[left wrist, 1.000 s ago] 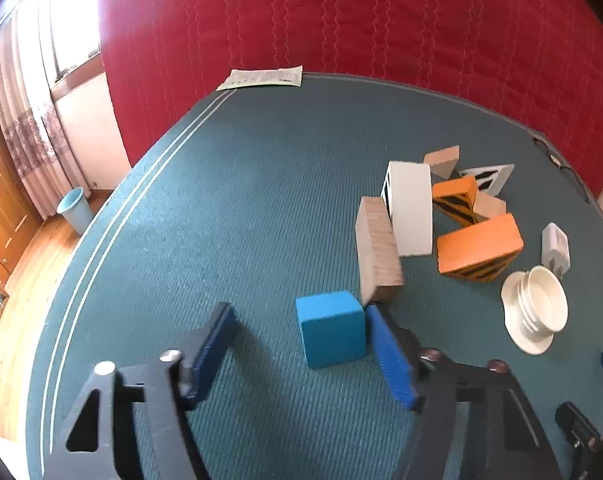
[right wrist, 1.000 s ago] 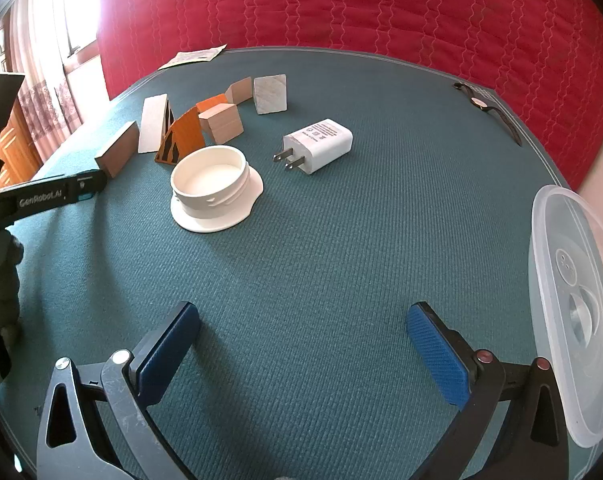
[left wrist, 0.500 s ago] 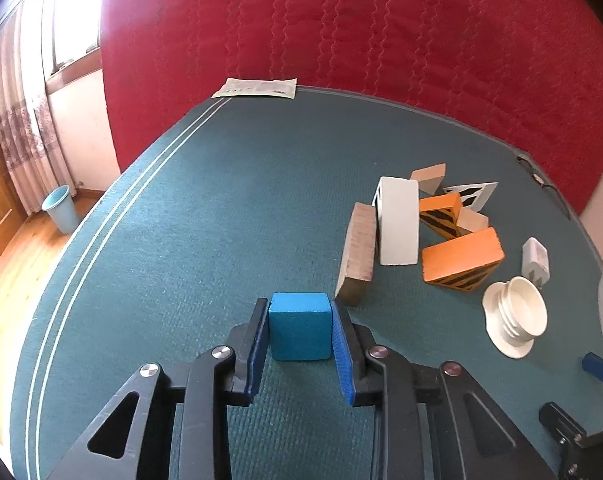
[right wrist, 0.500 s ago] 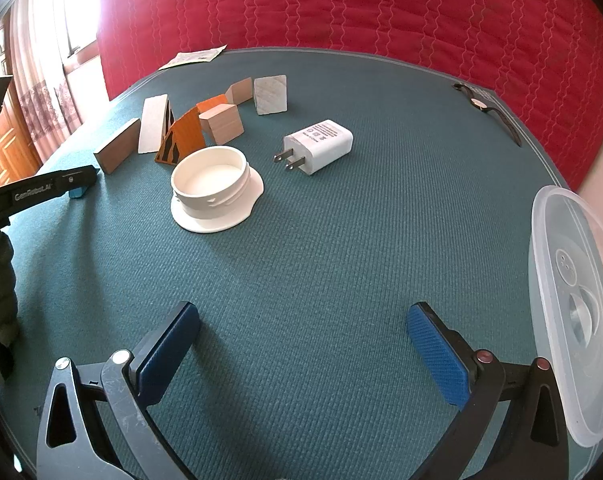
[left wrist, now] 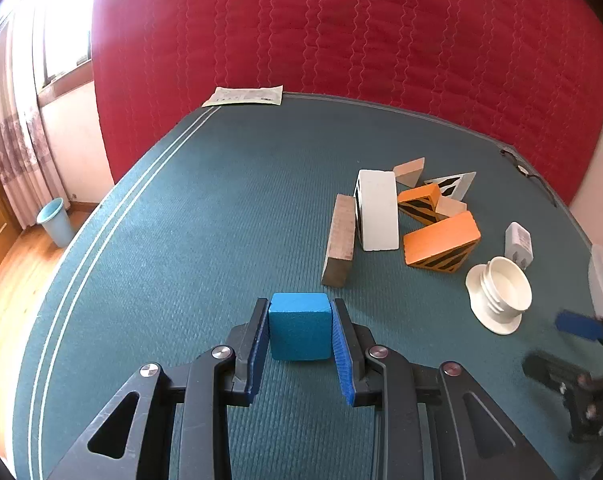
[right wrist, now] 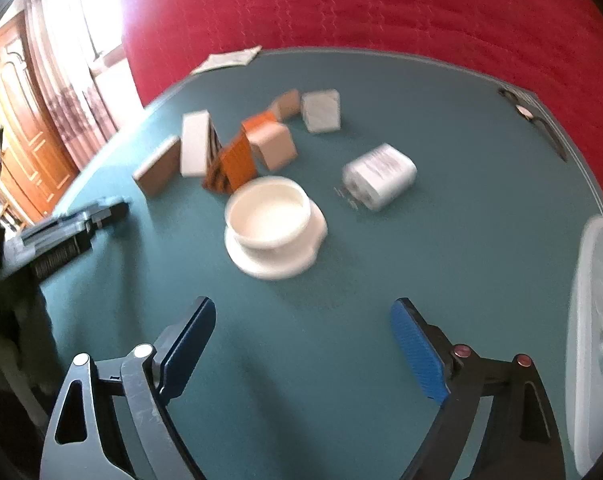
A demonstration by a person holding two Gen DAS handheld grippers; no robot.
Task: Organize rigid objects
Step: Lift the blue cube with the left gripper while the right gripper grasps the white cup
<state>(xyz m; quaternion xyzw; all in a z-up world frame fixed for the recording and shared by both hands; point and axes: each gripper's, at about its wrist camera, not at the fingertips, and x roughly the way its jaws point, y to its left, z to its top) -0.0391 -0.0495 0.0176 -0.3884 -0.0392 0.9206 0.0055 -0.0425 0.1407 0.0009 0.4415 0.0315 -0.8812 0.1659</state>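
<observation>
My left gripper (left wrist: 300,320) is shut on a blue cube (left wrist: 299,326) and holds it above the teal cloth. Beyond it lies a cluster of blocks: a brown plank (left wrist: 339,234), a white block (left wrist: 377,210), two orange striped blocks (left wrist: 441,242), small wooden wedges (left wrist: 410,168). A white cap-like dish (left wrist: 499,294) and a white charger (left wrist: 518,240) sit to their right. My right gripper (right wrist: 303,336) is open and empty, just short of the white dish (right wrist: 271,220); the charger (right wrist: 381,176) lies beyond it to the right. The right view is blurred.
A clear plastic lid (right wrist: 595,340) lies at the right edge. A paper sheet (left wrist: 245,95) lies at the table's far edge by the red quilted wall (left wrist: 341,28). A black cable (right wrist: 541,120) lies far right. A blue bin (left wrist: 55,222) stands on the floor, left.
My left gripper shut on the blue cube and lifted it, drawing back from the blocks. My right gripper, still until now, has moved forward toward the white dish, staying open.
</observation>
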